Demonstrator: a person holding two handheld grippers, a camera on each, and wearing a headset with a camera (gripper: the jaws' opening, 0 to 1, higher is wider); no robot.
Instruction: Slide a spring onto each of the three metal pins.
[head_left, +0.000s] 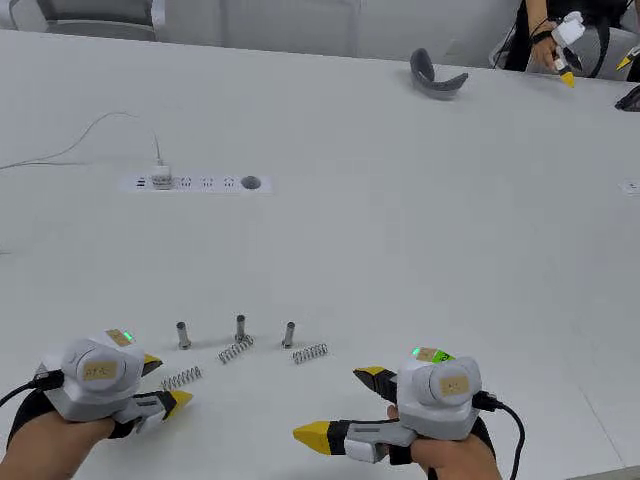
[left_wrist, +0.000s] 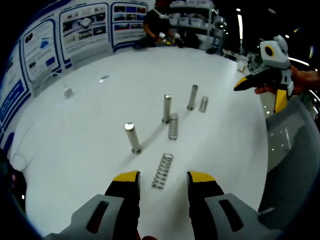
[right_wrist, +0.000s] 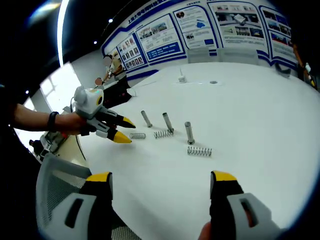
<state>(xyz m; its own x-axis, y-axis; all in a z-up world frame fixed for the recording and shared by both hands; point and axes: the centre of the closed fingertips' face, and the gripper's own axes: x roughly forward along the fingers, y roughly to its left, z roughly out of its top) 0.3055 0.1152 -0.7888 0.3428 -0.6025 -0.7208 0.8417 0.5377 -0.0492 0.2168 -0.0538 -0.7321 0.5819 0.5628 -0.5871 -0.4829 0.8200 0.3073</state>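
White workbench (head_left: 400, 230), bare pins (head_left: 240, 326), loose springs (head_left: 310, 352), left gripper (head_left: 166, 380), right gripper (head_left: 335, 404), both parted, empty

White worktop (head_left: 420, 230), matte, wide. Toward the near edge: three metal pins standing upright in a row: left pin (head_left: 183, 335), middle pin (head_left: 240, 327), right pin (head_left: 289, 334). Three springs lying flat just in front. Left spring (head_left: 181, 378) nearest the edge, apart from its pin. Middle spring (head_left: 236, 349) just beside the middle pin's base (touching or not, cannot tell). Right spring (head_left: 310, 353) near the right pin, off to its right. Farther back, left: power strip (head_left: 200, 183) lying flat, white plug (head_left: 161, 177) seated at its left end, thin cable (head_left: 80, 140) trailing away leftward. Far edge: grey curved band (head_left: 436, 78), well apart from the rest.
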